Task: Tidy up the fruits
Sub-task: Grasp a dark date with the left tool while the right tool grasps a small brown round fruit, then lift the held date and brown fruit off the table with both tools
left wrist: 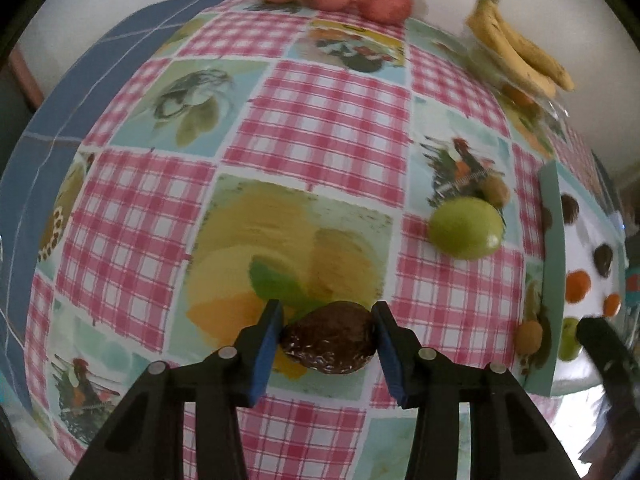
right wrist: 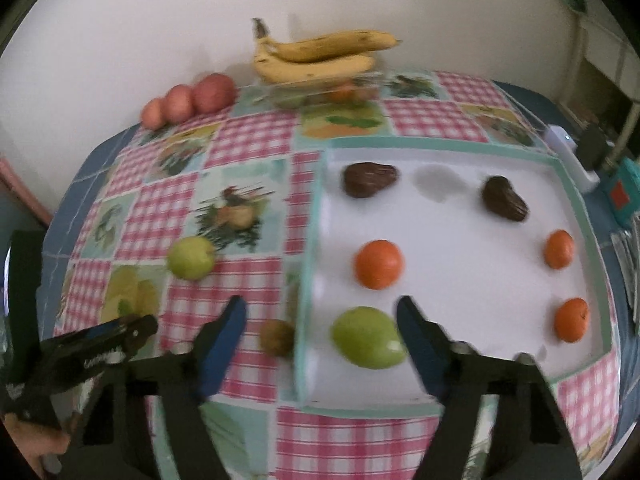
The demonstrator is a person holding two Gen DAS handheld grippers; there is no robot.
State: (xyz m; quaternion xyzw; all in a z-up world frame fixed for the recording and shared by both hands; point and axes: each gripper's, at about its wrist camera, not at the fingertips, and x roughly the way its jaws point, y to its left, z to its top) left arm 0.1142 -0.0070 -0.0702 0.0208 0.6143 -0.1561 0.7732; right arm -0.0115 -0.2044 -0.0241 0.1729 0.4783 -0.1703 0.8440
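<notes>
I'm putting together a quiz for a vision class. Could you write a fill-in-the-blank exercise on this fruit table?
The white tray holds ___ oranges.
A dark ___ sits between the fingers of the left gripper.
The kiwi lies on the checked cloth, just ___ the tray.
Missing words: three; avocado; outside.
</notes>
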